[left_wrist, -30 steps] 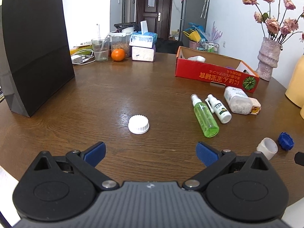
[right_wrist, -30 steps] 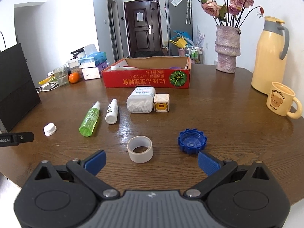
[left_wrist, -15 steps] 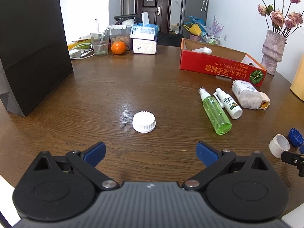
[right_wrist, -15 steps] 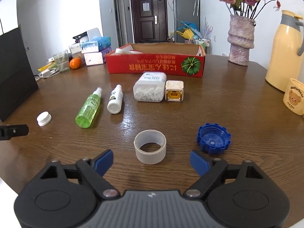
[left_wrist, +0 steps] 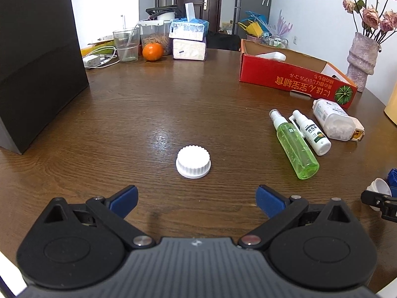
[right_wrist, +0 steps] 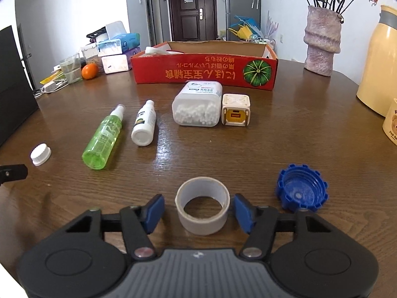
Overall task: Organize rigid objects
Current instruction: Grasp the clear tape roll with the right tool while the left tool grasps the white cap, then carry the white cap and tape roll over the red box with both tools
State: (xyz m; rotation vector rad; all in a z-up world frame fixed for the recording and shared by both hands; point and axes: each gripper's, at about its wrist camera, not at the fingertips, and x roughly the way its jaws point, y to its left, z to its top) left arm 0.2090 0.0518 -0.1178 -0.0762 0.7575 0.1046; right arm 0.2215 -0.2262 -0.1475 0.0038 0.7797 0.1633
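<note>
My right gripper [right_wrist: 198, 213] straddles a short whitish open ring cap [right_wrist: 202, 206] on the brown table; its jaws are closing, and the blue pads stand just off the cap's sides. A blue notched cap [right_wrist: 301, 191] lies to its right. My left gripper [left_wrist: 196, 198] is open, with a white ribbed cap [left_wrist: 193, 162] on the table just ahead of its fingertips. Further back lie a green spray bottle [right_wrist: 104, 139], a small white bottle [right_wrist: 144, 126], a clear tub of white pellets [right_wrist: 197, 108] and a white-and-yellow cube [right_wrist: 235, 110], in front of the red cardboard box [right_wrist: 203, 72].
A tall black paper bag [left_wrist: 37, 62] stands at the left. A vase [right_wrist: 322, 42], a yellow flask [right_wrist: 379, 62] and a mug [right_wrist: 392, 126] stand at the right. An orange [left_wrist: 152, 52], a glass [left_wrist: 126, 46] and tissue boxes [left_wrist: 189, 39] sit at the back.
The right gripper has moved forward and down until the ring cap sits between its fingers, and its jaws have narrowed. The left gripper has come closer to the white ribbed cap.
</note>
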